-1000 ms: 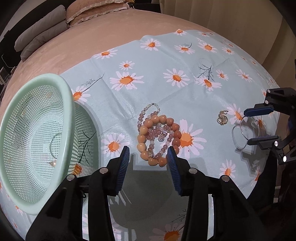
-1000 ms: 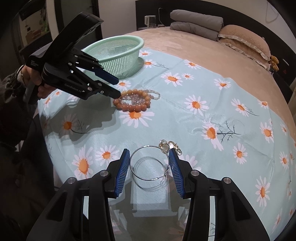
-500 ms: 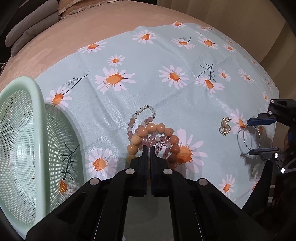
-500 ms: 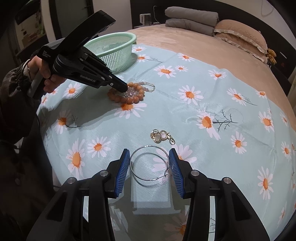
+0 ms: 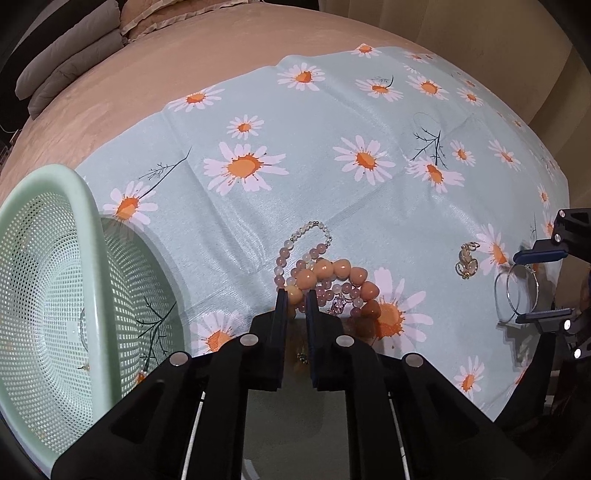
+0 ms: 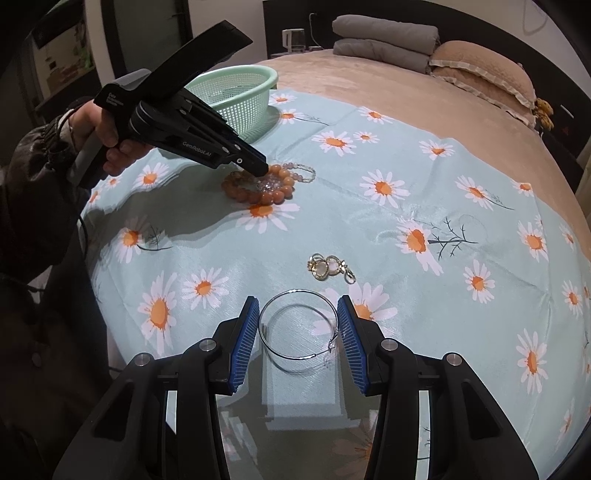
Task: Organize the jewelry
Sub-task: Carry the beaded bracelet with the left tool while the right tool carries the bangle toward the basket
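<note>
An orange bead bracelet (image 5: 343, 273) lies tangled with a pink bead bracelet (image 5: 284, 254) on the daisy cloth. My left gripper (image 5: 295, 299) points down at the pile's near edge. Its jaws are nearly together and opening slightly, with one orange bead pinched between the pads. The right wrist view shows that gripper's tips (image 6: 260, 168) on the bracelet (image 6: 258, 195). My right gripper (image 6: 297, 332) stands open around a thin silver hoop (image 6: 295, 359), which lies flat on the cloth between its blue pads (image 6: 245, 336). A gold charm (image 6: 327, 267) lies just beyond the hoop.
A mint-green mesh basket (image 5: 88, 206) stands at the cloth's left edge with small pieces inside. The daisy cloth (image 5: 332, 110) covers part of a tan bed. Grey folded blankets (image 6: 384, 35) and a pillow (image 6: 480, 66) sit at its far end. A person's hand (image 6: 110, 140) holds the left gripper.
The left gripper came down onto the bead pile and closed from wide open to nearly together on an orange bead. The right gripper and the hoop stayed in place.
</note>
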Demonstrator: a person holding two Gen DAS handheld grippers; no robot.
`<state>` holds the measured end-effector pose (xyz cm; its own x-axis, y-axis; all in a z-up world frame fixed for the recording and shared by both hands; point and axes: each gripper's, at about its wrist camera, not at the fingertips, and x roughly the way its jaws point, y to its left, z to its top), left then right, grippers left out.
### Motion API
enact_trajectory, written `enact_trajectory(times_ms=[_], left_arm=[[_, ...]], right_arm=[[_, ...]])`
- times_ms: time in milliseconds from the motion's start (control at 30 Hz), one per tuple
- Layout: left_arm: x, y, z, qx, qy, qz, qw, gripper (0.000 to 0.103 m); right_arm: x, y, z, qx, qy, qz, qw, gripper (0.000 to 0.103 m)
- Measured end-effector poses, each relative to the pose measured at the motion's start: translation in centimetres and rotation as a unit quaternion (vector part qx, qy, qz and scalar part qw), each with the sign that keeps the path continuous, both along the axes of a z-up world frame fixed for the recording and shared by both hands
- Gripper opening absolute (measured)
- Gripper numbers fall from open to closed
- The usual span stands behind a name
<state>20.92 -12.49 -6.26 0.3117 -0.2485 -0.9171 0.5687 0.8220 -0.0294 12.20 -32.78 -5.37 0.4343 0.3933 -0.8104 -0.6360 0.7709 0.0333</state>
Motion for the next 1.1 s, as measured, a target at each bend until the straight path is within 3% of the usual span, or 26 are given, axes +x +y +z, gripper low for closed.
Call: enact_trajectory(times_ms=[33,67,100,133,267,333,367,600,933,1100], left_arm=[[0.2,0.1,0.0,-0.004,0.002,0.001,1.0000,0.012],[0.3,0.2,-0.1,-0.003,0.006,0.001,1.0000,0.025],[0.4,0.1,-0.3,0.003,0.008,0.001,1.0000,0.044],[0.3,0.1,-0.4,0.003,0.005,-0.002,1.0000,0.045],[0.4,0.1,-0.7,-0.010,0.010,-0.001,0.9999,0.044],[0.7,0.3,-0.8,-0.018,0.020,-0.001,0.9996,0.017],[0.7,0.3,-1.0,-0.018,0.025,-0.002,0.9995,0.013],[-0.7,0.6,0.2,-0.029,0.013,-0.006,0.9995,0.012],[-3.8,1.1,8.0,-0.047,-0.069,-0.027,0.9961,0.012],[-4.6,3.0,11.5,-0.053,-0.106,-0.015,0.9928,0.012]], right_arm=[[0.0,-0.1,0.0,0.000,0.001,0.000,1.000,0.041],[0.1,-0.2,-0.1,0.001,0.001,-0.001,1.000,0.041],[0.1,-0.2,-0.1,0.001,0.002,-0.001,1.000,0.041],[0.2,-0.2,-0.2,0.001,0.002,-0.001,1.000,0.041],[0.3,-0.3,-0.3,0.003,0.005,-0.003,1.000,0.041],[0.4,-0.3,-0.5,0.000,0.007,-0.003,1.000,0.041],[0.4,-0.3,-0.6,-0.001,0.008,-0.004,1.000,0.041],[0.4,-0.4,-0.6,0.000,0.009,-0.005,1.000,0.041],[-0.2,0.3,2.8,-0.011,-0.031,0.007,0.999,0.041],[-0.2,1.7,5.7,-0.014,-0.060,0.026,0.998,0.041]])
